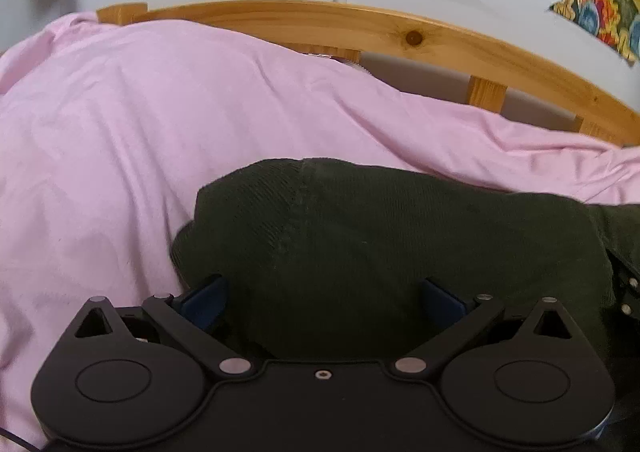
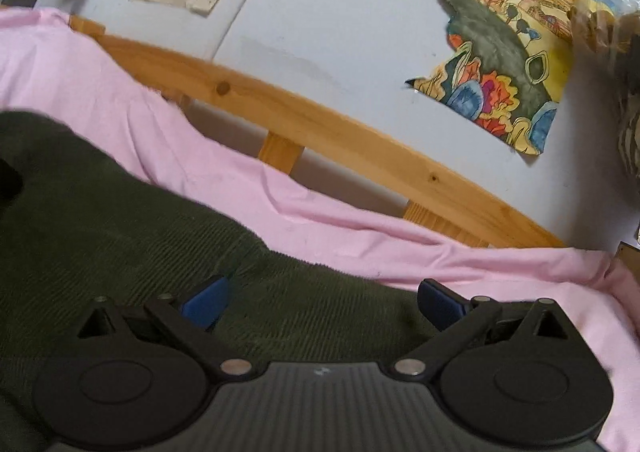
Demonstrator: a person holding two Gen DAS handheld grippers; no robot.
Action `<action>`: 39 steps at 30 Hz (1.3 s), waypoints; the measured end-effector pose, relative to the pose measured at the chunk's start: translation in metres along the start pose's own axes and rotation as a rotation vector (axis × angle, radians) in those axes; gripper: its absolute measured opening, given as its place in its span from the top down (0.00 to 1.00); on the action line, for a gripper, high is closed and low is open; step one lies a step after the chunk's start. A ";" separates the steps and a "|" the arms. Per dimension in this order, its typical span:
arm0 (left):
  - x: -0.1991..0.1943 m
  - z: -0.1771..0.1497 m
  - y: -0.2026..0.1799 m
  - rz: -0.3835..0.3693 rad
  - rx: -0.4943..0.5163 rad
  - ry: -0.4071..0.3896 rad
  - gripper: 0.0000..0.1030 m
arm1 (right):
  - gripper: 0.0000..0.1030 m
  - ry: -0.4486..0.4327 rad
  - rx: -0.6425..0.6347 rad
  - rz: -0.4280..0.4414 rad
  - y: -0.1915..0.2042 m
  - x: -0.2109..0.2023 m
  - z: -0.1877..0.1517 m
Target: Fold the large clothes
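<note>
A bed (image 1: 328, 17) with a pale wooden frame carries everything. A pink sheet (image 1: 120, 123) covers it, rumpled into soft folds that run toward the rail at 12 o'clock. In the left wrist view a dark green ribbed garment (image 1: 380, 236) lies directly on the sheet, bunched in a mound from the centre toward 3 o'clock, with pink showing from 9 round to 1. In the right wrist view the garment (image 2: 120, 219) spreads from 9 to 6 o'clock, the sheet (image 2: 360, 236) bare from 1 to 4, the frame (image 2: 320, 119) beyond.
</note>
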State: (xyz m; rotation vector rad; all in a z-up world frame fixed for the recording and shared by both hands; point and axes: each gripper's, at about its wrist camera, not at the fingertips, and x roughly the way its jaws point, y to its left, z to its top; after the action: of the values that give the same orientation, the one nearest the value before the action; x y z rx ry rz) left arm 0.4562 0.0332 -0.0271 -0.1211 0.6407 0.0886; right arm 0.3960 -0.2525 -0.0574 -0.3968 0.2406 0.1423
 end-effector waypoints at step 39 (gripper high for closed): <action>-0.238 -0.189 0.010 -0.370 0.399 0.251 0.01 | 0.00 0.339 -0.284 0.437 0.040 -0.331 -0.071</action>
State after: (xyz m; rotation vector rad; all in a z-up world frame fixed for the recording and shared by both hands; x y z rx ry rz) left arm 0.1538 0.0059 -0.0357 0.1382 0.8638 -0.4160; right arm 0.0555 -0.2742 -0.0501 -0.6478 0.6454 0.5444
